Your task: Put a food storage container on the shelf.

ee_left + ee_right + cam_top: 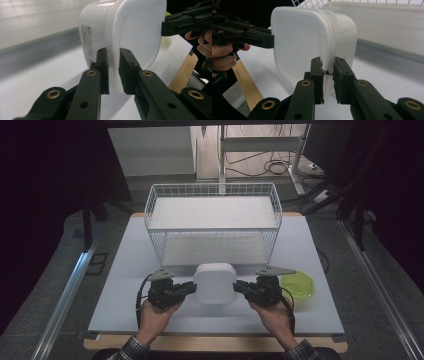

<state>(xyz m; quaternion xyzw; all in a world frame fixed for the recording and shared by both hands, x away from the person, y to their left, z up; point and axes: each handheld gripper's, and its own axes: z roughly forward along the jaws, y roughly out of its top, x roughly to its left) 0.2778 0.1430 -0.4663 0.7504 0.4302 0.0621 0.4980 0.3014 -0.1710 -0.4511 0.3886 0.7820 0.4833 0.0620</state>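
Observation:
A white plastic container [215, 282] with a rounded square lid sits between my two grippers near the front of the white table top. My left gripper [192, 287] comes from the left, and its jaws [113, 53] are shut on the container's [135, 32] protruding rim. From the opposite side my right gripper [237, 287] does the same; its jaws [327, 62] pinch the rim of the container [299, 42]. Each gripper view also shows the other gripper at the far rim [165, 27] [270, 40]. Whether the container rests on the table or hangs just above it I cannot tell.
A white wire basket [150, 215] with a shelf stands right behind the container. A yellow-green round lid or bowl [302, 287] lies just right of my right hand. The white board [125, 285] ends in a wooden front edge [215, 343] by the person's wrists.

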